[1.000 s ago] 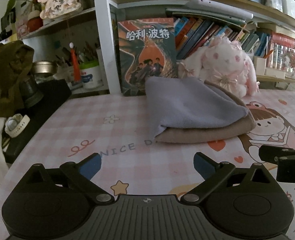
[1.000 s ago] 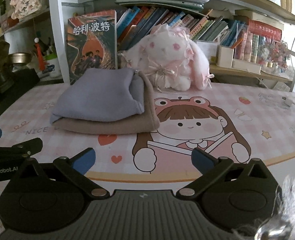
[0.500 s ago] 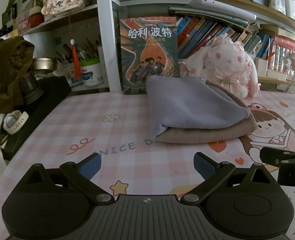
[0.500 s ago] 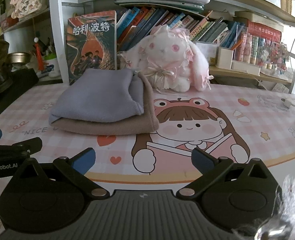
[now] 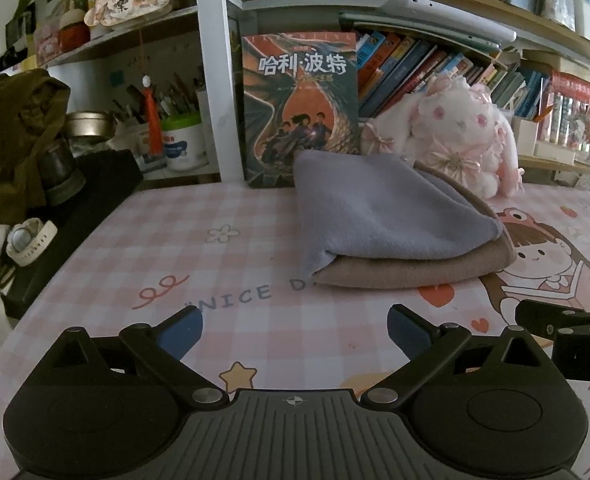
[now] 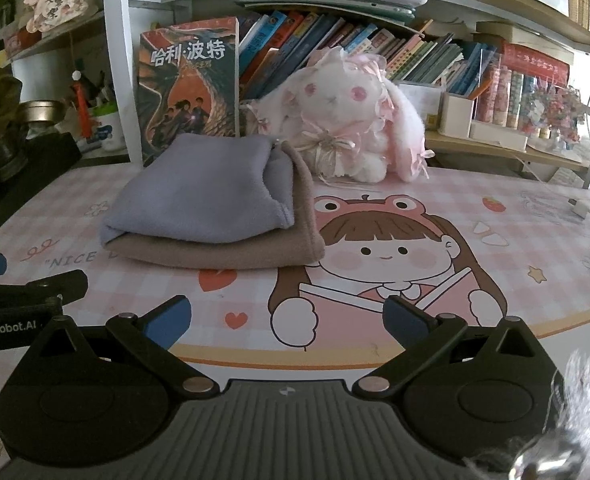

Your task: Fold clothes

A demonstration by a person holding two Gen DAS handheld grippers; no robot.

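Garments stacked: grey cloth [image 5: 379, 208] folded atop tan cloth [image 6: 231, 250] on your mat [image 5: 215, 280]; your left gripper [image 5: 295, 330] and right gripper [image 6: 287, 320] hang released, clear of the pile.

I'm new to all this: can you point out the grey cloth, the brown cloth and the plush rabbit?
grey cloth [image 6: 199, 192]: right wrist view, middle of its top face.
brown cloth [image 6: 223, 254]: right wrist view, front folded edge.
plush rabbit [image 6: 335, 100]: right wrist view, its face.
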